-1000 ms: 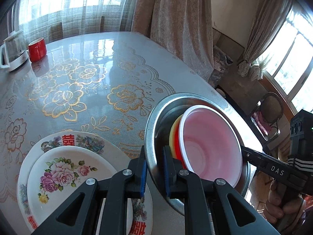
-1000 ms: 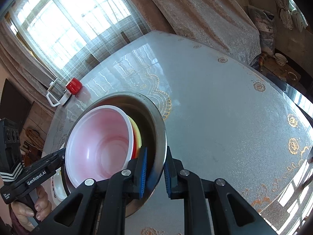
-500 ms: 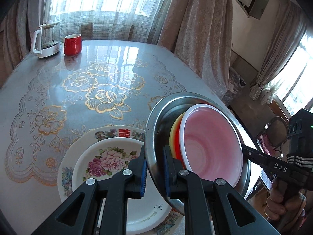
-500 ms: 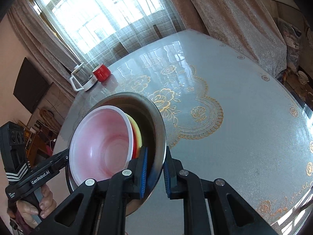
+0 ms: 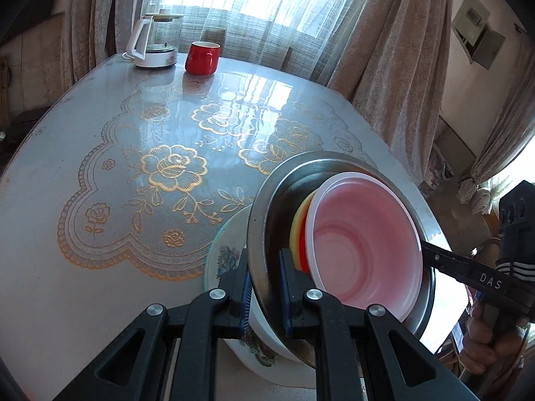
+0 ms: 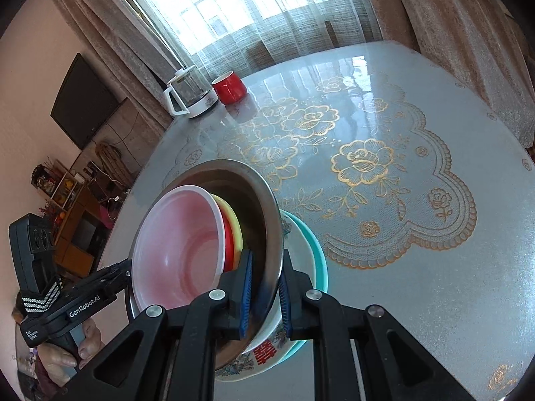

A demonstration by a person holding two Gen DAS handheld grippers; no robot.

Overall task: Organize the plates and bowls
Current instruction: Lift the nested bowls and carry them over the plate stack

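Left wrist view shows the left gripper (image 5: 264, 289) and right gripper (image 6: 264, 295) clamped on opposite rims of a round steel basin (image 5: 267, 207), nesting pink, red and yellow plastic bowls (image 5: 364, 244), above floral plates (image 5: 227, 250) at six o'clock of the table (image 5: 100, 167).

Table (image 5: 100, 300): kettle (image 5: 153, 41), red mug (image 5: 201, 57), plates (image 6: 317, 260).

Two grippers, the left gripper (image 5: 265, 287) and the right gripper (image 6: 264, 295), clamp opposite rims of one metal basin (image 5: 284, 197). Inside it nest three bowls: pink (image 5: 364, 244), red (image 5: 303, 250), yellow (image 5: 296, 227). Just below the grippers lie two stacked plates (image 6: 301, 234). Far beyond them stand one red mug (image 5: 202, 57) and one kettle (image 5: 152, 41).
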